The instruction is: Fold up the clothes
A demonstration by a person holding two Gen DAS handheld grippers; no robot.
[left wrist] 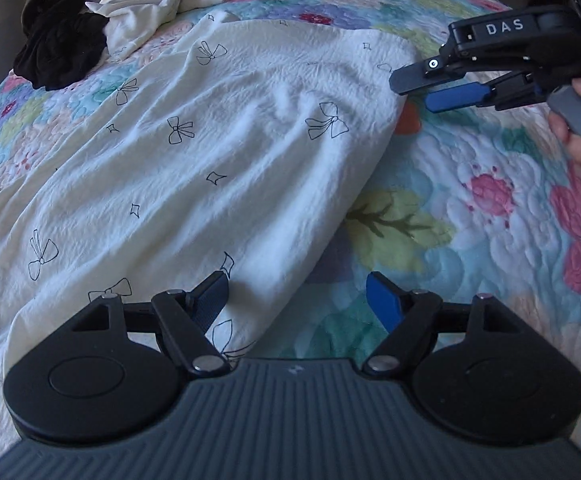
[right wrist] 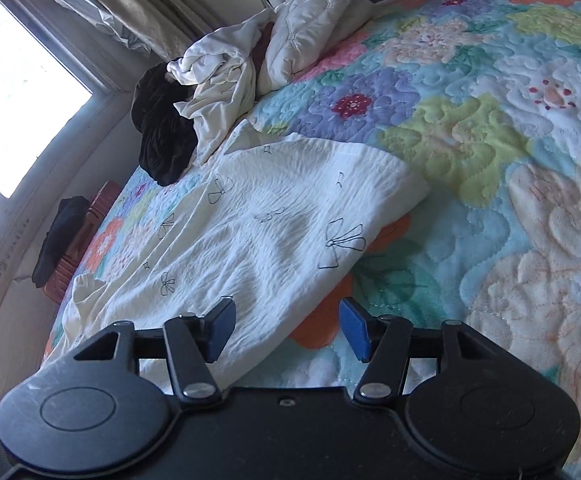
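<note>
A white garment with black bow prints [left wrist: 210, 152] lies spread flat on the floral quilt [left wrist: 470, 220]; it also shows in the right wrist view [right wrist: 266, 236]. My left gripper [left wrist: 296, 300] is open and empty, hovering over the garment's near right edge. My right gripper [right wrist: 288, 330] is open and empty over the garment's right edge; in the left wrist view it [left wrist: 418, 94] hangs by the garment's far right corner, held by a hand.
A heap of white clothes [left wrist: 138, 4] and a black garment [left wrist: 58, 44] lie at the far left of the bed. A white pillow [right wrist: 314, 28] lies behind them. A window [right wrist: 14, 92] and a brown case [right wrist: 78, 236] are beside the bed.
</note>
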